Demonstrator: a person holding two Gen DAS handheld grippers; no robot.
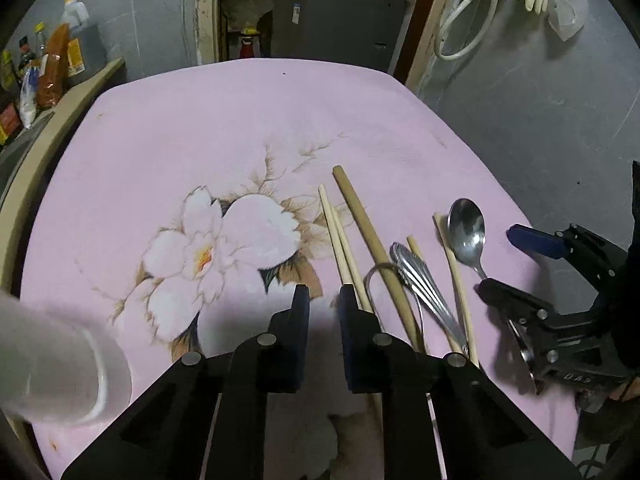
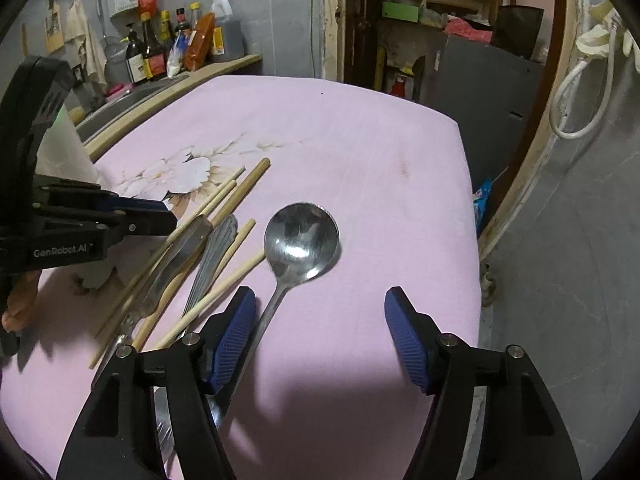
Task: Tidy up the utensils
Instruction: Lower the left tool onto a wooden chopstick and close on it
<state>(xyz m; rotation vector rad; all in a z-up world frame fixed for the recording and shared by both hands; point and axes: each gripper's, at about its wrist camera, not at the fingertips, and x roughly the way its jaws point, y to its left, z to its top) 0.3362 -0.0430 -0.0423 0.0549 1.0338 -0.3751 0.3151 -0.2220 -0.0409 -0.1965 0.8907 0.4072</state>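
Spoon (image 2: 301,240) — bare cloth (image 2: 400,184) to table edge

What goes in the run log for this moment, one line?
left tongs: narrow gap, empty, over cloth | right tongs: open, empty, by spoon | chopsticks, fork: unsorted

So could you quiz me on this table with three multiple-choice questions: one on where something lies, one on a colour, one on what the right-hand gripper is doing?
1. Seen from the right wrist, the spoon lies: A) right of the chopsticks; B) in a cup; C) on the shelf.
2. The tablecloth is: A) green; B) pink; C) black.
3. The right gripper is: A) shut on the spoon; B) shut on a chopstick; C) open.
Answers: A, its bowl sits clear to their right; B, pink with a flower print; C, its pads stand wide apart, pressing nothing.
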